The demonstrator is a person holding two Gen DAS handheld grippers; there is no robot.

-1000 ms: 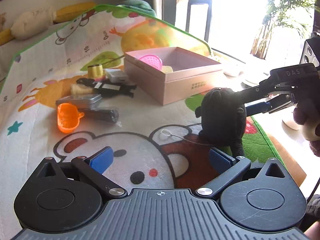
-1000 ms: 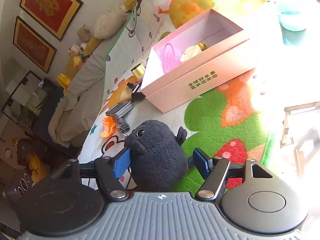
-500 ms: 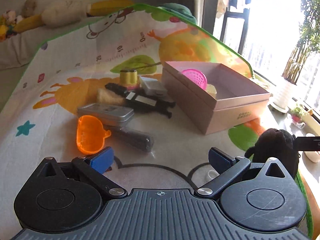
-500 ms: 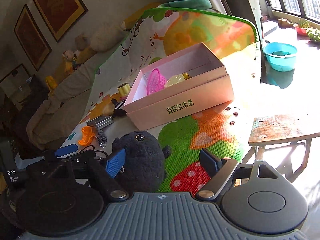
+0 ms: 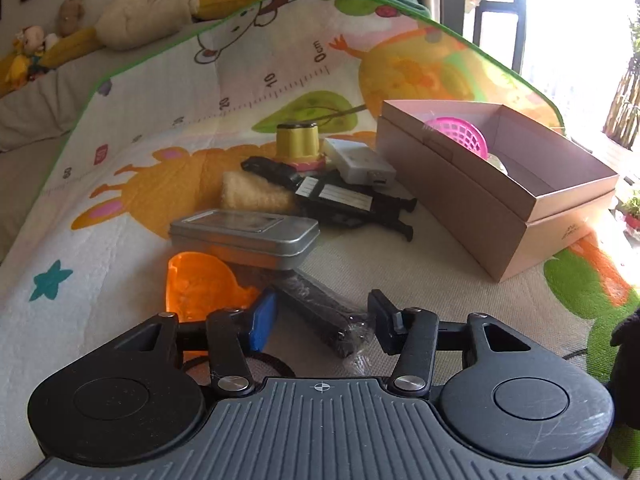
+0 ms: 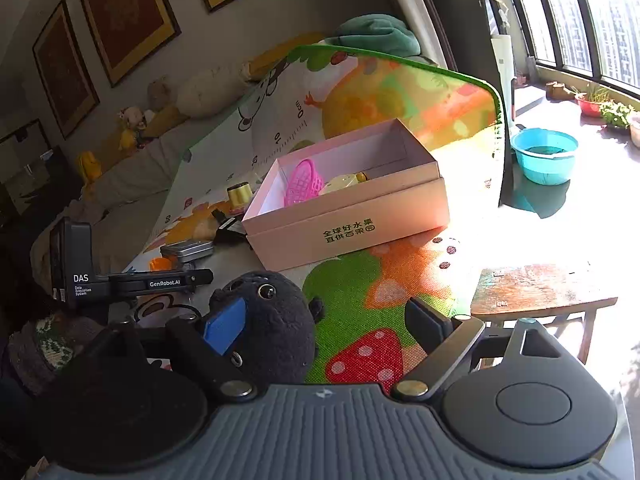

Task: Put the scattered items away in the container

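Left gripper (image 5: 320, 322) jaws are closing around the black wrapped bar (image 5: 320, 308); right gripper (image 6: 316, 326) jaws are opening off the black plush toy (image 6: 276, 324); next, lift the bar to the pink box (image 5: 520, 216).

Background's pretty busy here: a colourful kids' play mat (image 6: 360, 292) with a strawberry and a ruler print, framed red pictures (image 6: 128, 12) on the wall, plush toys (image 5: 132, 20) lined up along the sofa back, a blue basin (image 6: 545, 160) of water on the sunny floor, and a worn wooden stool (image 6: 540, 286).
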